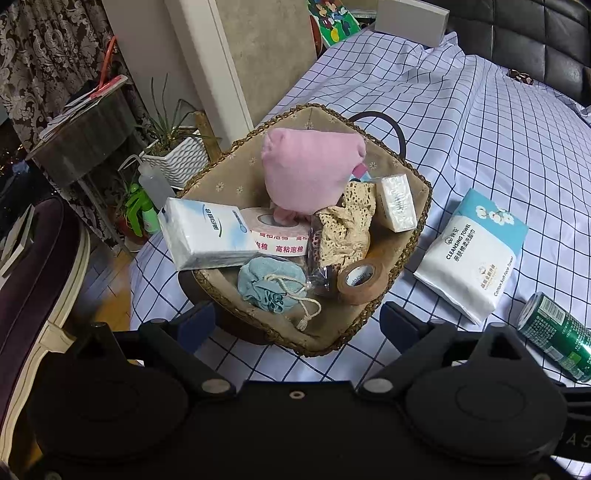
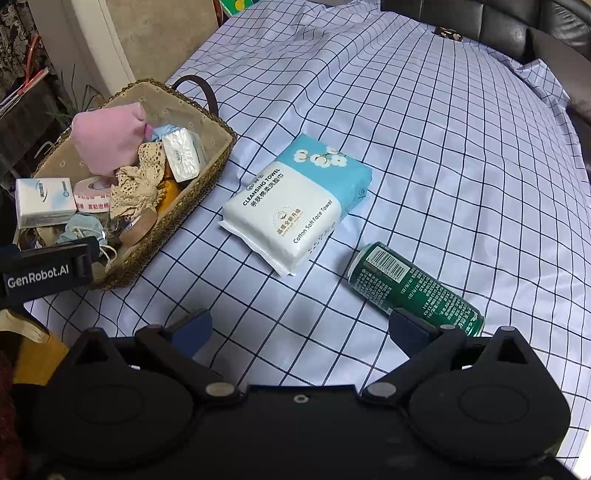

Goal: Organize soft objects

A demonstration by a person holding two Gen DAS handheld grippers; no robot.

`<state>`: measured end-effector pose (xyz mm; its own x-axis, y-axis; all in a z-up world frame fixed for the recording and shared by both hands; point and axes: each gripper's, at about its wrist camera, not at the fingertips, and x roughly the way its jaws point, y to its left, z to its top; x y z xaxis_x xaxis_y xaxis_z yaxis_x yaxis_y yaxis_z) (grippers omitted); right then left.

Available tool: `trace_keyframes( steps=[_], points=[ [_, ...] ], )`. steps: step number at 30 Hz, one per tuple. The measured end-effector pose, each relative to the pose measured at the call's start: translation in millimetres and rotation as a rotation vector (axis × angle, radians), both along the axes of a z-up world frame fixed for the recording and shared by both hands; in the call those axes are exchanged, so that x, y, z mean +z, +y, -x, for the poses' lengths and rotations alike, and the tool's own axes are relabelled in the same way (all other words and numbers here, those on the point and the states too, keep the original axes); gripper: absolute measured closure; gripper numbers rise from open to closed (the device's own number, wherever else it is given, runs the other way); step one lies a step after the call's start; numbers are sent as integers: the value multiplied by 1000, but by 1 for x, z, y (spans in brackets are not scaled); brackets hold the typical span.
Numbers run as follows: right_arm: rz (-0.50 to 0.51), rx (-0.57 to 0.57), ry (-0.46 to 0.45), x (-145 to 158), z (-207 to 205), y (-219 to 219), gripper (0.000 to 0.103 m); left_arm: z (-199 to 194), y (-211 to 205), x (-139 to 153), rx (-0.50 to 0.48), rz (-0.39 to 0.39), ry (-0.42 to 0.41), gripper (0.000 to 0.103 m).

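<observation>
A woven basket with a beige lining stands on the checked cloth. It holds a pink cloth bundle, a tissue pack, a foam tape roll, lace fabric, a small wrapped pack, a blue drawstring pouch and a brown tape roll. A cleansing towel pack lies right of the basket. My left gripper is open just in front of the basket. My right gripper is open above bare cloth, nothing between its fingers.
A green can lies on its side near the right gripper's right finger. Potted plants and a spray bottle stand off the table's left edge. A dark chair sits behind the table.
</observation>
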<state>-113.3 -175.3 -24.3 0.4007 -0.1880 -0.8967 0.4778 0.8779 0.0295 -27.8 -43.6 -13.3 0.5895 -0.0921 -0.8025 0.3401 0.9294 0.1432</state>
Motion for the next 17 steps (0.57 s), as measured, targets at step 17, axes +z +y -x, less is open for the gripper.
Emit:
trace_keyframes(
  steps=[17],
  points=[
    [-3,5,30,-5,-2,0,0,-1,-1,-1,-1,-3,12,9]
  ],
)
